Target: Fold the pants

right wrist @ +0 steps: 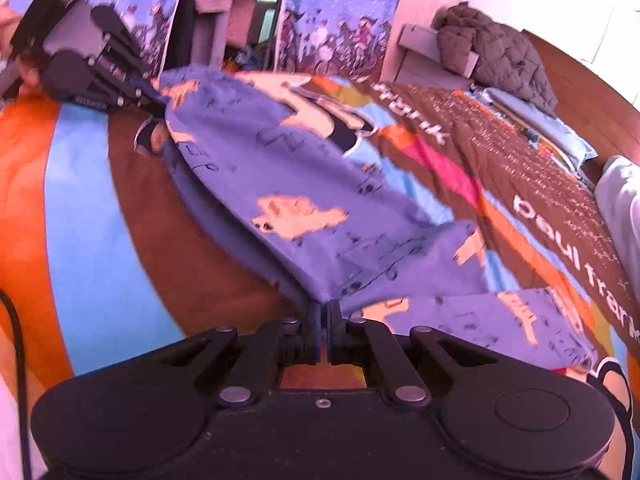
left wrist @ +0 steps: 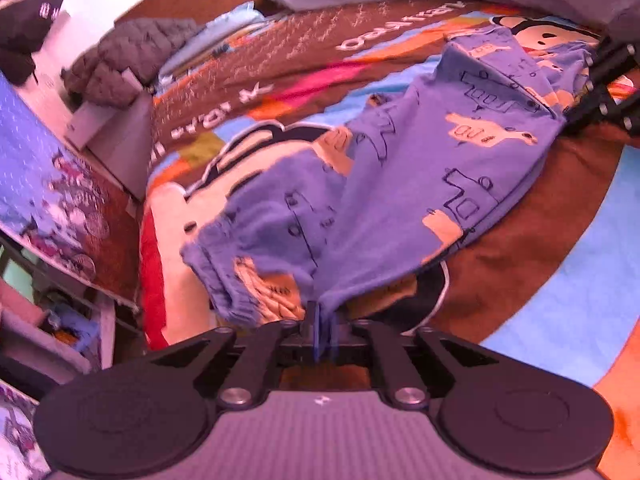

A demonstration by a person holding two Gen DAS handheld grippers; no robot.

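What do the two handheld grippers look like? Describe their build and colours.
The left gripper has black linkage arms with silver pivot bolts, two round black discs and a grey ribbed body. The right gripper has the same linkage and discs on an all-black body. Both have blue-edged finger pads. A black cable runs beside the right one.

1. The right gripper [right wrist: 324, 316] is clamped tight on an edge of the blue printed pants [right wrist: 288, 184].
2. The pants lie draped over a colourful bedspread [right wrist: 92, 184] on the bed.
3. The left gripper [right wrist: 158, 100], top left, meets the pants' far corner; its jaw state is unclear.
4. A grey quilted jacket [right wrist: 492, 56] lies heaped at the bed's far end.
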